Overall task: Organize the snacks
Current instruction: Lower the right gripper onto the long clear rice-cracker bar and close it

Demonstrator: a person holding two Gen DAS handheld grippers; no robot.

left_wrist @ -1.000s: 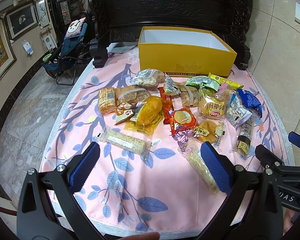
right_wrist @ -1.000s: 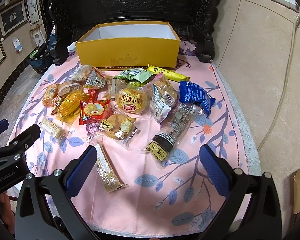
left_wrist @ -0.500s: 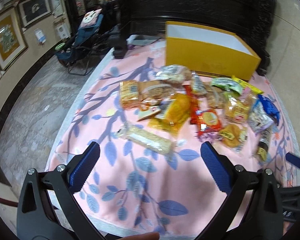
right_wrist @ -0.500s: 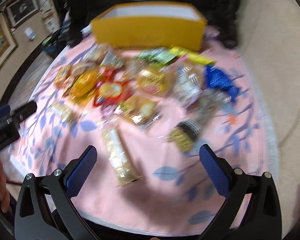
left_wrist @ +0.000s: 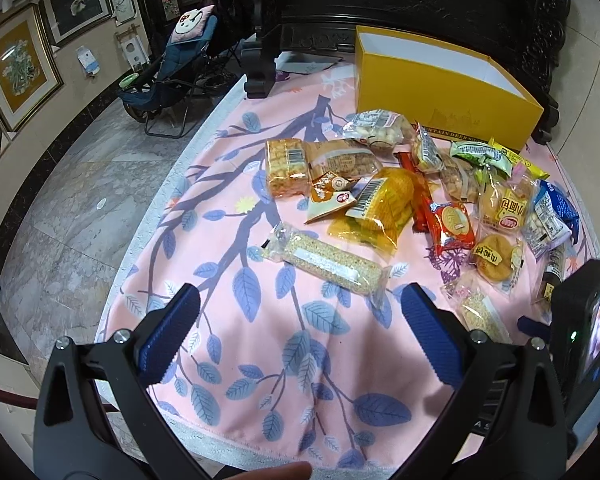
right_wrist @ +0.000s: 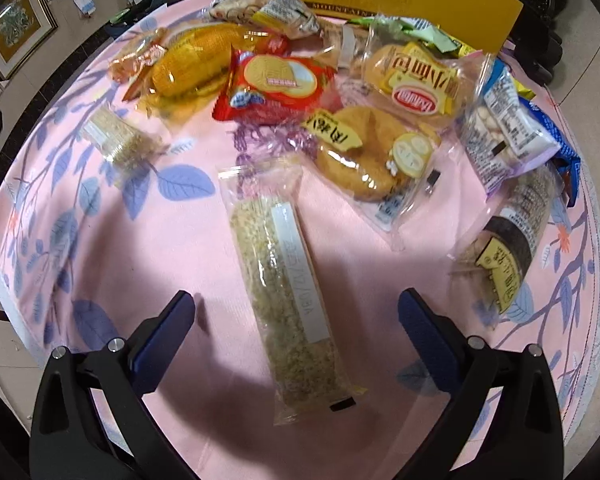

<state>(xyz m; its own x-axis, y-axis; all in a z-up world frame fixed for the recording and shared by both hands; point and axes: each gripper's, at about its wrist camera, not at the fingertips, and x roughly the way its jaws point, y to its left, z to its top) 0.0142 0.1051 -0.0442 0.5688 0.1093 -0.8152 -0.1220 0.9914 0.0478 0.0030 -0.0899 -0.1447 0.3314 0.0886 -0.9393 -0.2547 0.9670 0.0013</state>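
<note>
Pink cloth [left_wrist: 260, 344] printed with blue leaves and purple branches covers the table, and both grippers hang low over its near edge with their ridged blue pads spread wide, holding nothing. The right gripper [right_wrist: 296, 316] is tipped down close to the cloth, straddling a long clear-wrapped grain bar [right_wrist: 292, 300] that lies flat between its fingers, long axis running from the near edge toward the far one, a white label strip along its length. The left gripper [left_wrist: 296, 320] sits higher and further back, aimed at a second grain bar [left_wrist: 328, 264] lying slantwise, its long axis running left-far to right-near. Beyond, crinkly plastic packets crowd the middle of the cloth: a red biscuit pack [right_wrist: 276, 84], a round bun [right_wrist: 364, 152], a yellow corn cob pack [right_wrist: 196, 64]. An open yellow cardboard box [left_wrist: 440, 88], white inside, stands at the far edge
</note>
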